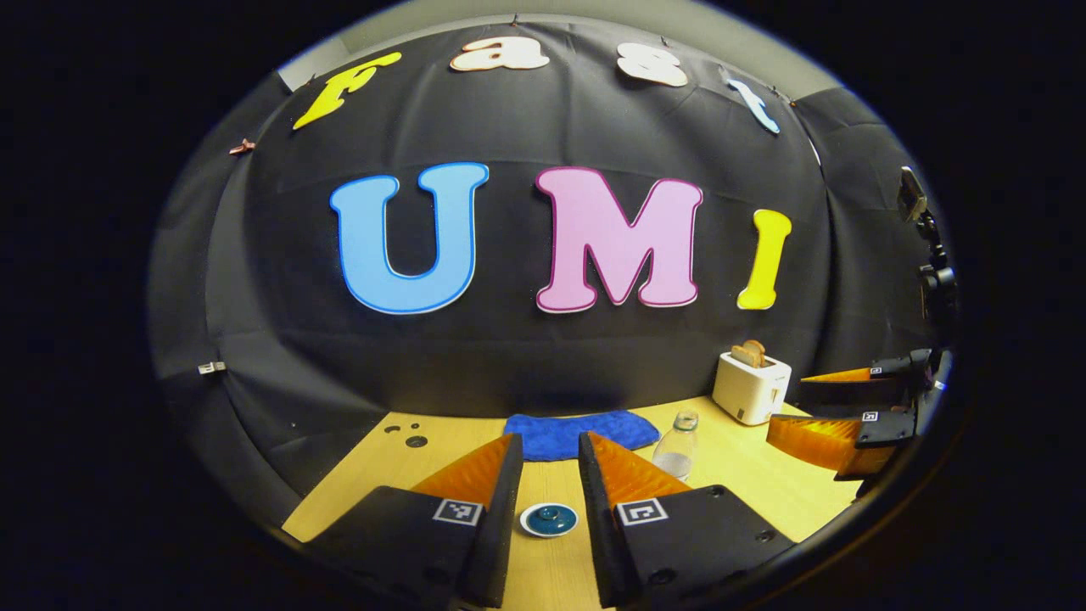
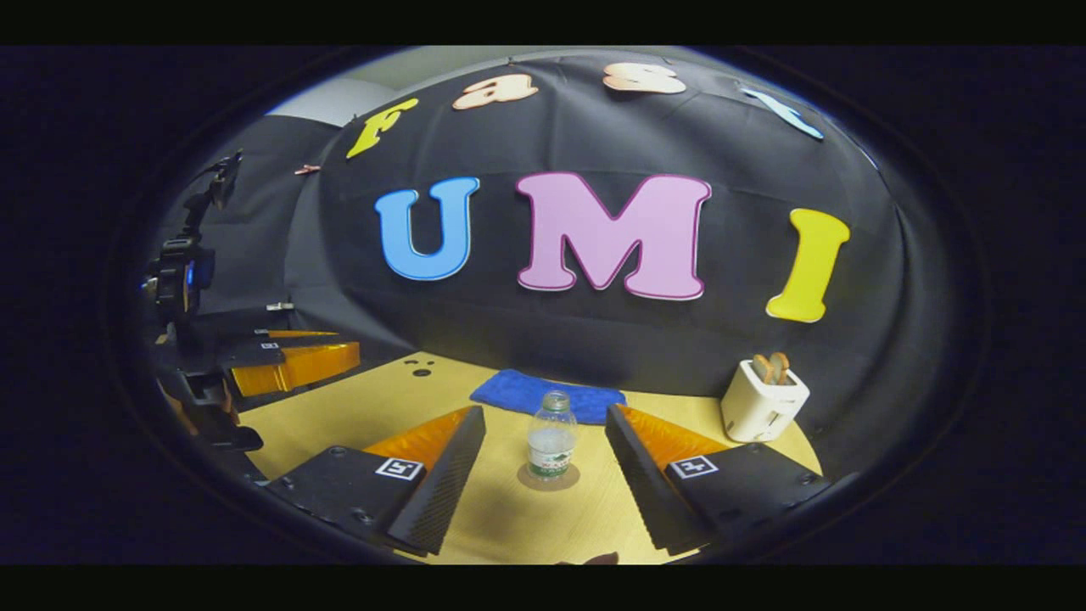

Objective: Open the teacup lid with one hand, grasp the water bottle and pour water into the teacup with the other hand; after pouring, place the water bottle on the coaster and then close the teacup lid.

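Both grippers spread and empty, raised over the table [image 1: 475,428]: bottle on its coaster, lid on the cup.
Left gripper [image 1: 547,462] lined up above teacup lid [image 1: 549,518]; right gripper [image 2: 545,450] frames water bottle [image 2: 551,441], standing upright on coaster [image 2: 548,478], no contact. Can't say if this is start or finish; if start, my left drops onto the knob first. Cup body hidden under lid, water level hard to read.
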Available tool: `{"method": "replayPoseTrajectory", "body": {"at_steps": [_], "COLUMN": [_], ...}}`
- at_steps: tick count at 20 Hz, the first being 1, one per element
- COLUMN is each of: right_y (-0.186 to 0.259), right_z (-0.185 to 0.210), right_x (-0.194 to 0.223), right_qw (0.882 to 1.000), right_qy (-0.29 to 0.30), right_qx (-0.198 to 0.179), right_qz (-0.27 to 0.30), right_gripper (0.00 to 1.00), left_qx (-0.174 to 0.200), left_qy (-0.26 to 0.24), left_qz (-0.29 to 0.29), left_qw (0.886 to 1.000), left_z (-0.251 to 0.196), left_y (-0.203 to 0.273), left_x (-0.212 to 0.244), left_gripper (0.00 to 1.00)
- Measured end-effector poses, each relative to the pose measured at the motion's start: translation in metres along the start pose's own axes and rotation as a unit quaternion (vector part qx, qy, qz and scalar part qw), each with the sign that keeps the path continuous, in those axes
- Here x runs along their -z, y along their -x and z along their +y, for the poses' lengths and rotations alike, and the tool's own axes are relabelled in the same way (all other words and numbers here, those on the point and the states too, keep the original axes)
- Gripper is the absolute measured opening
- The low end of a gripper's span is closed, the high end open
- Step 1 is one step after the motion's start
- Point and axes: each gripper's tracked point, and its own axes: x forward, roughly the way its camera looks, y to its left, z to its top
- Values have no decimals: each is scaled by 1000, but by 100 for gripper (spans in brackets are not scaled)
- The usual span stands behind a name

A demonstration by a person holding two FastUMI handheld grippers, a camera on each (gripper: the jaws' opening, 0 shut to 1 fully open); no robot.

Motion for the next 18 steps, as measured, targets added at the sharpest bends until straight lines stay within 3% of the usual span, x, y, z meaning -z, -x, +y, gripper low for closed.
{"method": "replayPoseTrajectory", "body": {"at_steps": [6, 18], "right_y": [28, 54], "right_z": [8, 19], "right_x": [-34, -51], "right_qw": [999, 999], "right_qy": [-28, -16], "right_qx": [17, 38], "right_qz": [-23, -32], "right_gripper": [89, 89], "left_qx": [8, 29], "left_qy": [-4, -12], "left_qz": [-19, -32], "left_qw": [1000, 999], "left_z": [2, 5], "left_y": [31, 56], "left_x": [-35, -47], "left_gripper": [43, 43]}}
